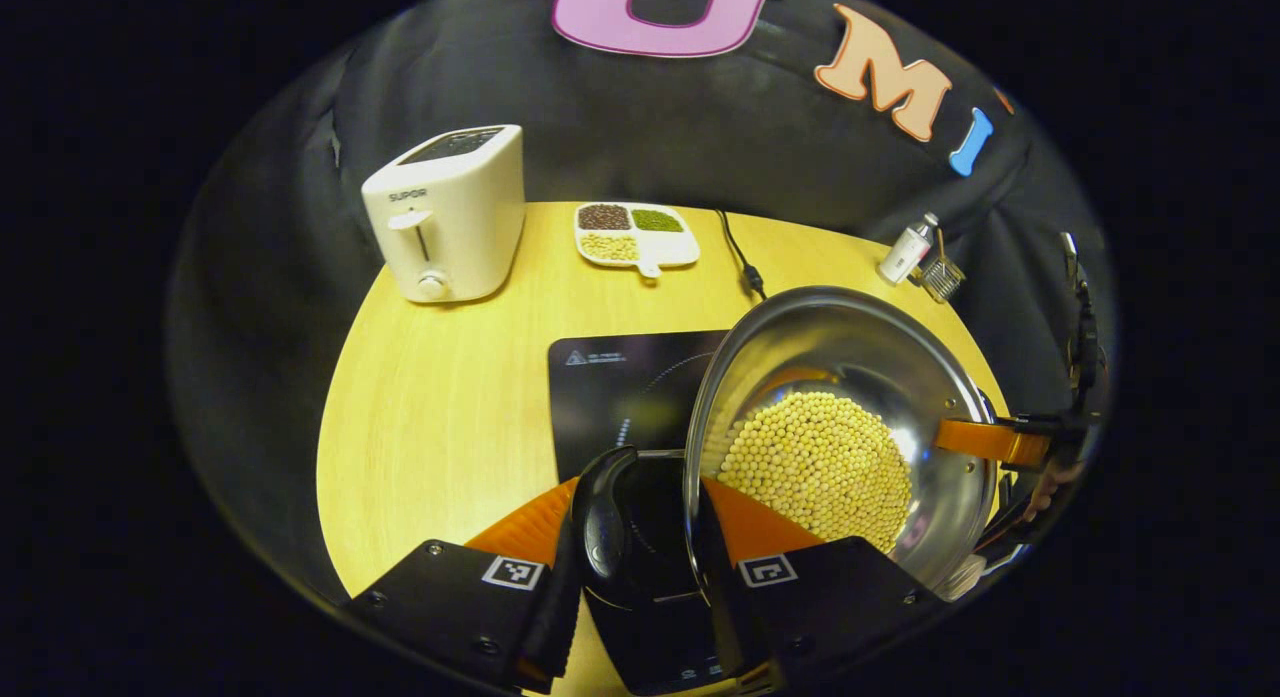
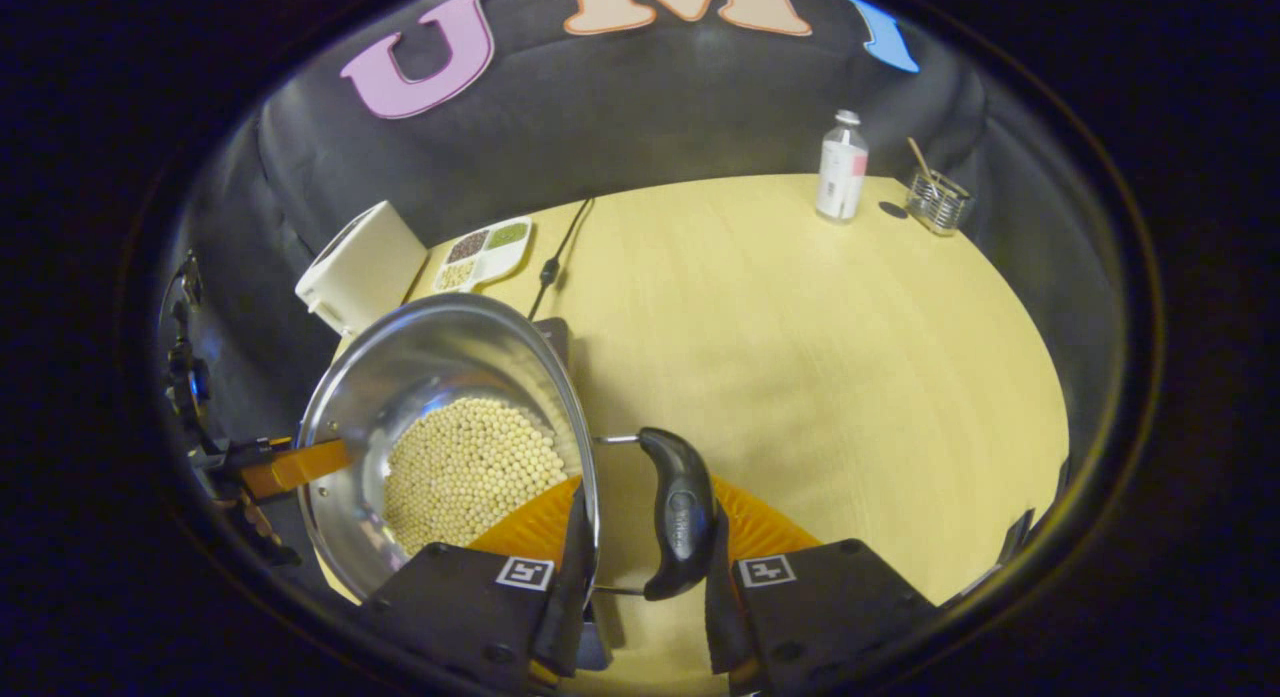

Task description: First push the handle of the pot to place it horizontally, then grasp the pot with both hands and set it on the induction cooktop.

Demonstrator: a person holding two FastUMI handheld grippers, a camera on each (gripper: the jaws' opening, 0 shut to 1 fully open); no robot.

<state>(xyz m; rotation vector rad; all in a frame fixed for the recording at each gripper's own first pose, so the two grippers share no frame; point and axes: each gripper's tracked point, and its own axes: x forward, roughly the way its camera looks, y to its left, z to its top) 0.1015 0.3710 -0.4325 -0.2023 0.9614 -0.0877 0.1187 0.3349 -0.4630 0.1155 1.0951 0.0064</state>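
- Round stainless-steel pot (image 1: 840, 417), loaded with pale beans: likely heavy, rigid, slick-walled; best held by both black side handles (image 1: 603, 512).
- Left claw (image 1: 640, 577) and right claw (image 2: 640, 577) clenched across rim and handle on opposite sides.
- Held partly above black induction cooktop (image 1: 620, 387) on yellow wooden surface (image 2: 820, 337).

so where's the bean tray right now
In the left gripper view the bean tray sits at the table's far edge, between the toaster on its left and the black cable on its right, beyond the cooktop.
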